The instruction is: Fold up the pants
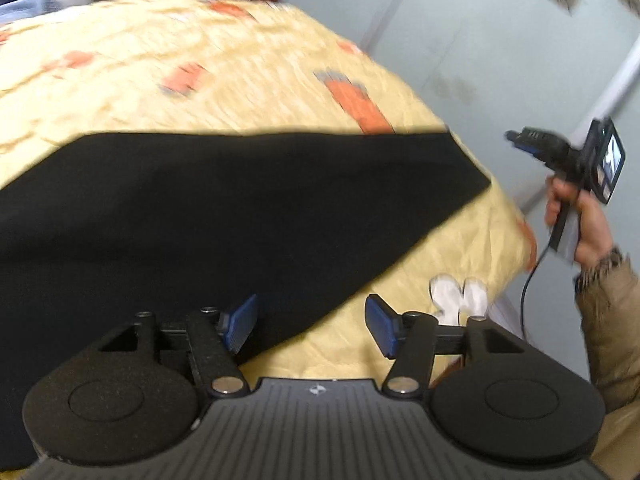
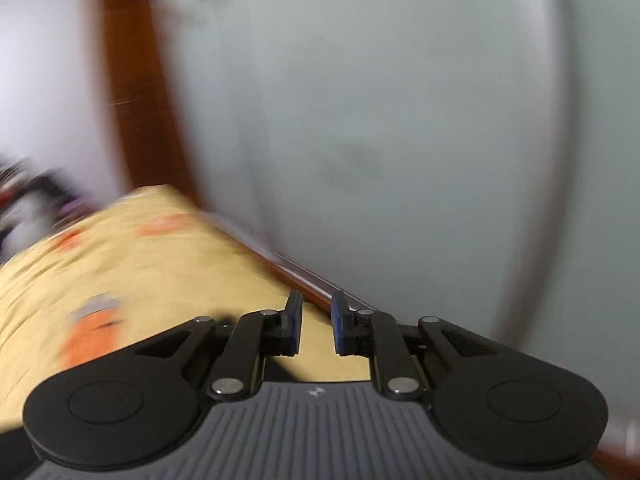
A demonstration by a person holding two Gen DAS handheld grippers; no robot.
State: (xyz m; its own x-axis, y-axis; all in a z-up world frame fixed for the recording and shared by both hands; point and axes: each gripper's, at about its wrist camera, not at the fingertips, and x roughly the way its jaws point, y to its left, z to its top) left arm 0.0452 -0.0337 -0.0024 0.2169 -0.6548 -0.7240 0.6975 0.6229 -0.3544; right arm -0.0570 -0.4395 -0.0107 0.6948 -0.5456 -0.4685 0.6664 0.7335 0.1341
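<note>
Pants point(image 1: 224, 208): black, lay flat across the near part of the bed point(image 1: 240, 76), one end tapering to a corner at the right, close to the bed's right edge. Fold state could not be judged; the cloth showed as a single dark mass.

Left hand-held gripper point(image 1: 312, 326): jaws spread, empty, poised over the near hem, left pad above cloth, right pad above the yellow bedspread.

Right hand-held gripper point(image 2: 316, 326): jaws parted slightly, holding nothing, raised beyond the bed's right edge, facing the pale wardrobe door point(image 2: 400, 120).

Risks, as judged: a pinch at the hem might catch bedspread with the cloth; the right corner might slide off the edge when pulled; the trailing cable point(image 1: 532, 276) might snag.

Room: open bedspread beyond the pants; wardrobe close on the right.
</note>
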